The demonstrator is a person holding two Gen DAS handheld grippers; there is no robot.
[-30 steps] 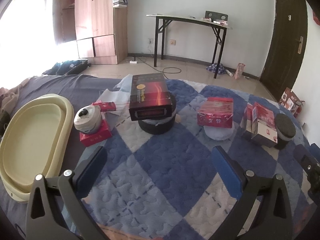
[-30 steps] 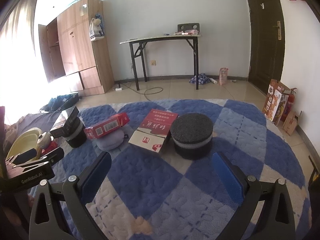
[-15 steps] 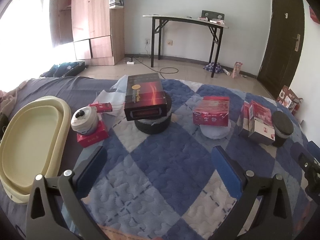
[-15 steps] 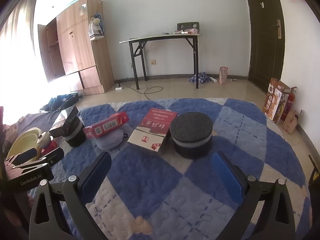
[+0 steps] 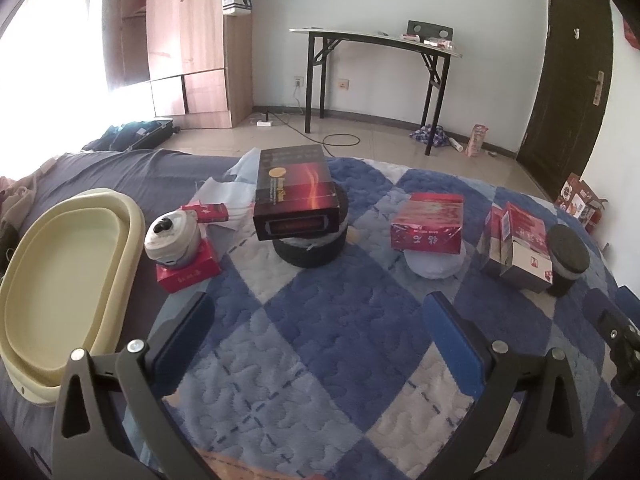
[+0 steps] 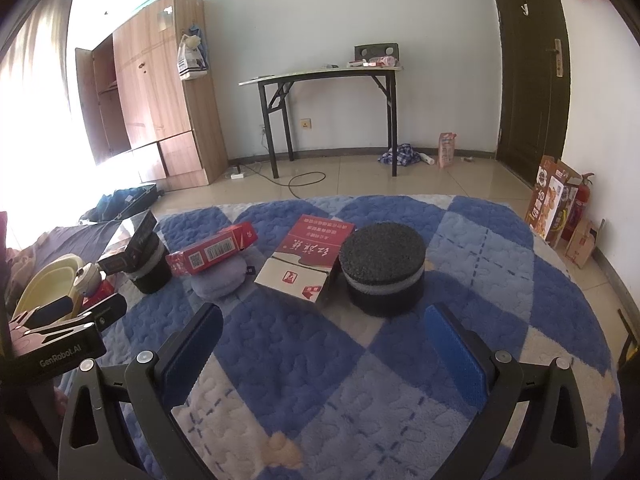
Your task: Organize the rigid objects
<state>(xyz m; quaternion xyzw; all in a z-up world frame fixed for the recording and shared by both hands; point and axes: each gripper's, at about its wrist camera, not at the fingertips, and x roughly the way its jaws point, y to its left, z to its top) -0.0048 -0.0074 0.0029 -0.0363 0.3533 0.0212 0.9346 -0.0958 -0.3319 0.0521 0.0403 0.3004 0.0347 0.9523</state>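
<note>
On the blue checked quilt, a dark box (image 5: 295, 199) lies on a black round foam puck (image 5: 310, 246). A red box (image 5: 428, 222) rests on a lilac pad (image 5: 434, 265). A red-and-white carton (image 5: 520, 248) leans beside a black foam cylinder (image 5: 568, 258). A round grey-white container (image 5: 172, 236) sits on a small red box (image 5: 188, 276). A cream tray (image 5: 60, 280) lies at the left. My left gripper (image 5: 316, 328) is open and empty, short of the objects. My right gripper (image 6: 320, 332) is open and empty, in front of the carton (image 6: 306, 258) and cylinder (image 6: 382, 266).
The left gripper's body (image 6: 56, 340) shows at the left of the right wrist view. Beyond the bed are a tiled floor, a black-legged table (image 5: 376, 40), a wooden wardrobe (image 5: 188, 40) and a dark door (image 5: 568, 80). Cartons (image 6: 554, 204) stand by the right wall.
My left gripper has drawn back slightly, so the objects sit a little farther away and lower. The right gripper has barely moved. Both stay open.
</note>
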